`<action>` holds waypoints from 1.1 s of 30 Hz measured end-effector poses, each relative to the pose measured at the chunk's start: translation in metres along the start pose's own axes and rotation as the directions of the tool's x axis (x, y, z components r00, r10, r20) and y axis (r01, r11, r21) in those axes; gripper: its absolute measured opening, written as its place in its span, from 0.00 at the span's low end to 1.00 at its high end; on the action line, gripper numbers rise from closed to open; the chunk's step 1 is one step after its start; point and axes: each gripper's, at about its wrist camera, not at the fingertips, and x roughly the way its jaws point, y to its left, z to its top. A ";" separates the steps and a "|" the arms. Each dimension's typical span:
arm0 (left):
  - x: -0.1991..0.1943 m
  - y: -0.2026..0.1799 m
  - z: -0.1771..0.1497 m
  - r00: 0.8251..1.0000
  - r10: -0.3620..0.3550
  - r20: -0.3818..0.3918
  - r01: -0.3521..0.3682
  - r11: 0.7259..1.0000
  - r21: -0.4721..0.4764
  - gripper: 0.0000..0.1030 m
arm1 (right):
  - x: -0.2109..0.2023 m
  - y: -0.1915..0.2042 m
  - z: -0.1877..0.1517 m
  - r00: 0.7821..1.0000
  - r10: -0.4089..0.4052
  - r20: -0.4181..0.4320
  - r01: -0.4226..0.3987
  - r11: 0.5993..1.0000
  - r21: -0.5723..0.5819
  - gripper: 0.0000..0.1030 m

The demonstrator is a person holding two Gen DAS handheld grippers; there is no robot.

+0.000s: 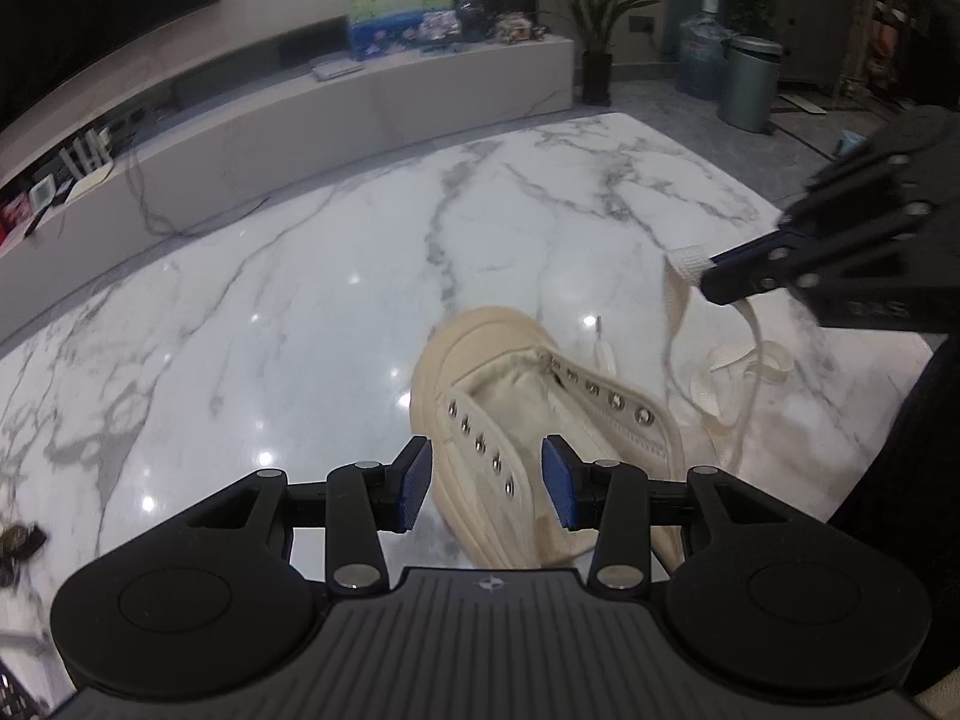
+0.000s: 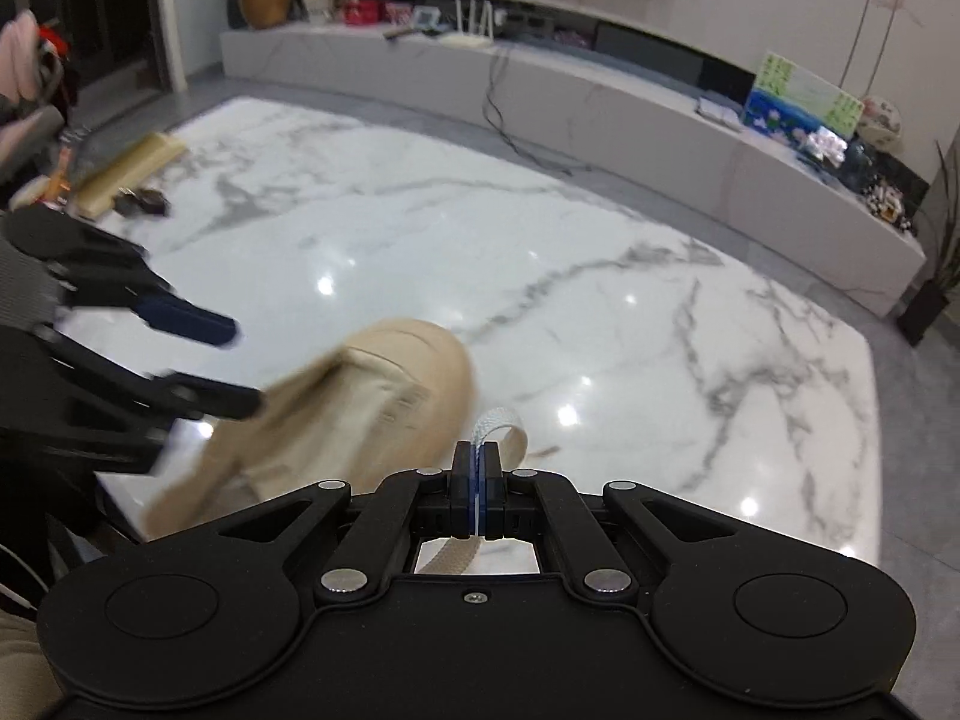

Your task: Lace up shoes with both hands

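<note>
The left gripper (image 1: 486, 483) stands wide apart over the cream shoe (image 1: 528, 414), straddling its left eyelet row. The shoe lies on the marble table (image 1: 300, 300), long axis running away from that gripper, toe pointing ahead. To its right, the right gripper (image 2: 476, 495) pinches the white lace (image 1: 684, 261) tight.

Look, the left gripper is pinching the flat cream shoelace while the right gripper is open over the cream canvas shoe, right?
Swapped. The right gripper is shut on the flat cream shoelace, as the right wrist view shows. The left gripper is open over the cream canvas shoe.
</note>
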 end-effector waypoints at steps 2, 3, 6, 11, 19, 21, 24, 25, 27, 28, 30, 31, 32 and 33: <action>0.004 0.001 0.003 1.000 -0.016 -0.002 0.016 0.999 0.036 0.38 | 0.005 -0.007 0.001 1.000 -0.027 -0.015 0.027 1.000 -0.005 0.00; 0.006 0.001 0.005 1.000 -0.020 -0.006 0.020 0.998 0.056 0.38 | 0.007 -0.011 0.001 0.999 -0.045 -0.022 0.045 0.999 -0.005 0.00; 0.012 0.000 0.006 0.999 -0.033 -0.003 0.034 0.995 0.096 0.38 | 0.023 -0.032 0.000 0.997 -0.066 -0.046 0.067 0.997 0.026 0.00; 0.021 0.008 0.009 0.995 -0.102 0.005 0.101 0.989 0.105 0.38 | 0.053 -0.051 -0.010 0.992 -0.066 -0.111 0.071 0.997 0.041 0.01; 0.030 0.012 0.012 0.980 -0.192 -0.044 0.197 0.960 0.199 0.38 | 0.056 -0.043 -0.014 0.987 -0.019 -0.158 -0.015 0.976 -0.215 0.24; 0.032 0.011 0.014 0.977 -0.203 -0.066 0.213 0.948 0.237 0.38 | 0.050 -0.038 -0.012 0.988 0.031 -0.153 -0.075 0.954 -0.289 0.24; 0.035 0.011 0.017 0.971 -0.218 -0.100 0.238 0.926 0.293 0.38 | 0.043 -0.021 -0.014 0.972 0.137 -0.194 -0.211 0.870 -0.445 0.24; 0.036 0.011 0.018 0.969 -0.222 -0.111 0.246 0.918 0.311 0.38 | 0.042 -0.013 -0.017 0.960 0.169 -0.221 -0.261 0.825 -0.501 0.24; 0.038 0.011 0.020 0.964 -0.230 -0.135 0.263 0.900 0.347 0.38 | 0.044 0.003 -0.025 0.941 0.181 -0.286 -0.325 0.721 -0.612 0.24; 0.039 0.011 0.021 0.962 -0.232 -0.146 0.270 0.891 0.365 0.38 | 0.045 0.012 -0.030 0.930 0.182 -0.319 -0.356 0.662 -0.659 0.24; 0.043 0.009 0.022 0.964 -0.215 -0.158 0.261 0.881 0.395 0.38 | 0.048 0.022 -0.036 0.921 0.172 -0.349 -0.382 0.575 -0.724 0.24; 0.045 0.009 0.022 0.964 -0.210 -0.163 0.259 0.879 0.401 0.38 | 0.050 0.026 -0.039 0.917 0.170 -0.360 -0.393 0.535 -0.748 0.24; 0.047 0.008 0.023 0.963 -0.210 -0.167 0.261 0.877 0.404 0.38 | 0.052 0.028 -0.040 0.913 0.170 -0.371 -0.404 0.508 -0.761 0.24; 0.048 0.008 0.023 0.961 -0.217 -0.171 0.269 0.874 0.404 0.38 | 0.054 0.030 -0.040 0.907 0.171 -0.385 -0.418 0.481 -0.771 0.24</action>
